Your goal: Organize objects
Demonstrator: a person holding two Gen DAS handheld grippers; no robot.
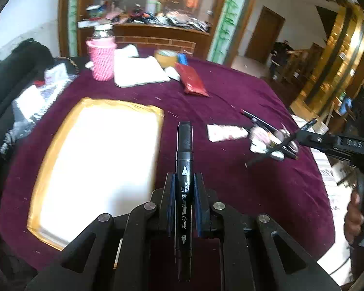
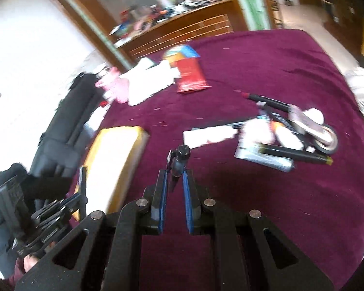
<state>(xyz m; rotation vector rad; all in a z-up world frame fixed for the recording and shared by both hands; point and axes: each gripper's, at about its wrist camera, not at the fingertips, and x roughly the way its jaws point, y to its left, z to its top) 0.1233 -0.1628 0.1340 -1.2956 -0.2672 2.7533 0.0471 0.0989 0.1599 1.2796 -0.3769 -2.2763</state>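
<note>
My left gripper [image 1: 184,177] is shut on a black art marker [image 1: 184,160] that points forward over the maroon tablecloth [image 1: 230,97], beside a yellow-rimmed tray with a white inside [image 1: 97,160]. My right gripper [image 2: 175,173] is shut on a black pen [image 2: 180,157], held above the cloth; it also shows in the left wrist view [image 1: 310,123] over a pile of pens and small items [image 1: 269,138]. The pile, with a tape roll [image 2: 325,140] and black markers [image 2: 296,154], lies to the right in the right wrist view.
A pink cup [image 1: 102,58], white cloths [image 1: 138,70] and a red packet [image 1: 194,80] lie at the far side. A black bag [image 2: 68,121] stands left of the table. A white card [image 1: 225,132] lies mid-table. The table edge curves on the right.
</note>
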